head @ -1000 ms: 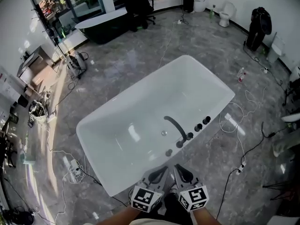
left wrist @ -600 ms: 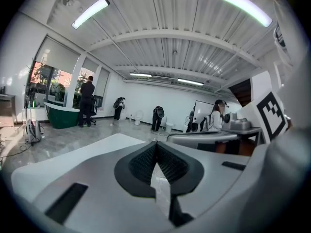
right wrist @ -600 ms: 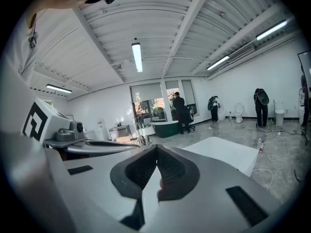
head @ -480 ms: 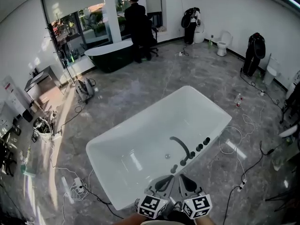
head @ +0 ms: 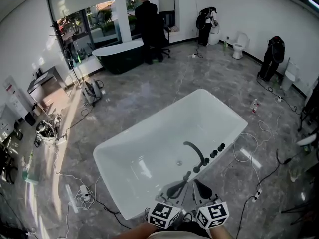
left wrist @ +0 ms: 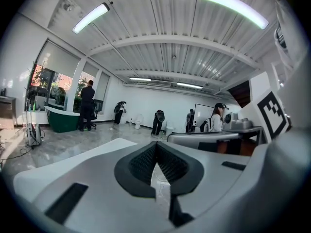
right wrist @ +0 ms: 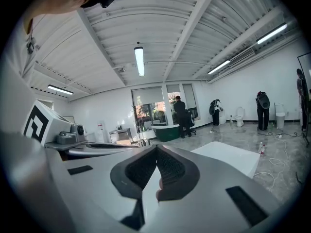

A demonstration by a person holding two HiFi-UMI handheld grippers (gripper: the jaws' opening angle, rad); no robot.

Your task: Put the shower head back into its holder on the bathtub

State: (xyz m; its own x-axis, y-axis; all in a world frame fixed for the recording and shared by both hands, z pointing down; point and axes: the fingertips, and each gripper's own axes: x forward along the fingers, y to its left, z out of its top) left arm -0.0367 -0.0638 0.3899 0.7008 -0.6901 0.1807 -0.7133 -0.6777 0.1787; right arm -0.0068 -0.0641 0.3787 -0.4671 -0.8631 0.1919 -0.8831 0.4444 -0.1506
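A white bathtub (head: 149, 133) stands slantwise on the grey marble floor in the head view. A dark curved spout (head: 194, 151) and a row of dark knobs (head: 215, 153) sit on its near rim. I cannot pick out a shower head among these fittings. My left gripper (head: 182, 185) and right gripper (head: 198, 184) hang side by side at the bottom edge, just short of that rim, and touch nothing. Both are shut and empty. The left gripper view shows its black pads (left wrist: 167, 165) pressed together. The right gripper view shows the same, with the tub (right wrist: 228, 155) beyond.
Cables and a power strip (head: 82, 193) lie on the floor around the tub, and a bottle (head: 254, 105) stands to its right. A dark tub (head: 119, 54) and a standing person (head: 148, 14) are at the back. Toilets (head: 241, 44) line the far right wall.
The head view has tilted up, so the tub looks smaller and the far windows and people now show. Both grippers stay together at the bottom edge.
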